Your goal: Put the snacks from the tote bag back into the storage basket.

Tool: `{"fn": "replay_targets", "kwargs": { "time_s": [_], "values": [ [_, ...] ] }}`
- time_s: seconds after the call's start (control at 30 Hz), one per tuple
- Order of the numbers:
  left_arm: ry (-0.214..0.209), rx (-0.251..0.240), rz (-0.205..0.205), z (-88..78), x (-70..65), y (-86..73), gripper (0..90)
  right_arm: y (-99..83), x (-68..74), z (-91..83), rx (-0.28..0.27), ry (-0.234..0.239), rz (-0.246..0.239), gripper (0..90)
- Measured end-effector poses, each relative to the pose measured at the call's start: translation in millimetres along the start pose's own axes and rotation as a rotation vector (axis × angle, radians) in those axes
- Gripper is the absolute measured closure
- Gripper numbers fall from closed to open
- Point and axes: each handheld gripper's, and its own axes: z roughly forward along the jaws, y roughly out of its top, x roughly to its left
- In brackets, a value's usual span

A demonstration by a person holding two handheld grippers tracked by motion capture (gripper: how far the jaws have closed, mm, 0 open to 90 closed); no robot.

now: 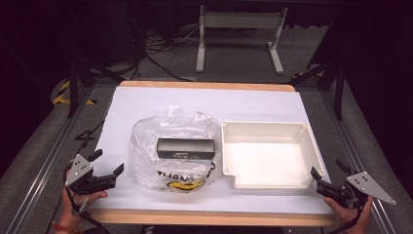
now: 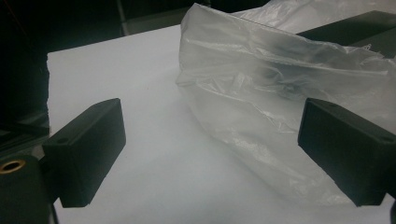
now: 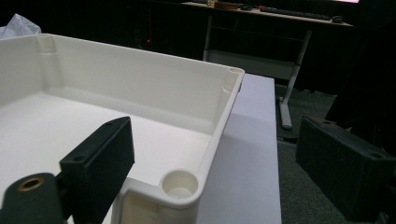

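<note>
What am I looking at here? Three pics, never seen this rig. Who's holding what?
No robot: a person holds a two-jaw tool in each hand. The high view looks down on the table; the other two pictures come from cameras riding on each tool. Left gripper sits beside a clear plastic bag with a black box on it. Right gripper is at the near right corner of an empty white tray. Both sets of jaws stand open and hold nothing.
</note>
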Motion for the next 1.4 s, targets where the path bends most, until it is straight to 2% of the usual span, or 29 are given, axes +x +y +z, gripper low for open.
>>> {"fn": "replay_targets", "kwargs": {
  "time_s": [0.23,0.33,0.57,0.7,0.9,1.07,1.17,1.2,1.4],
  "values": [
    [-0.002,0.0,0.009,-0.7,-2.7,0.1,8.7,2.1,1.2,0.8,0.011,-0.001,-0.01,13.4],
    [-0.007,0.002,0.025,-2.1,-3.8,0.7,8.7,4.2,2.7,1.7,0.02,0.026,-0.019,14.4],
    [-0.009,0.002,0.027,-2.1,-5.4,0.3,8.8,10.8,3.5,0.7,0.032,0.079,-0.031,17.4],
    [-0.012,0.0,0.025,-0.3,-5.0,-0.6,8.9,14.8,3.2,1.7,0.039,0.093,-0.045,19.7],
    [-0.016,-0.002,0.024,-0.2,-4.6,-1.3,9.0,30.8,6.1,3.0,0.055,0.121,-0.085,22.5],
    [-0.017,-0.012,0.027,-2.2,-4.0,-0.5,9.3,43.5,8.4,2.4,0.049,0.156,-0.101,22.6],
    [-0.02,-0.015,0.018,-1.7,-3.6,-0.9,9.3,50.2,9.9,2.2,0.042,0.161,-0.11,22.9],
    [-0.018,-0.012,0.021,-1.6,-3.3,-1.0,9.3,57.6,10.8,3.0,0.036,0.187,-0.106,22.9],
    [-0.026,-0.007,0.021,0.3,-3.9,-1.8,9.3,85.2,23.7,19.0,0.046,0.262,-0.159,22.9]
  ]
}}
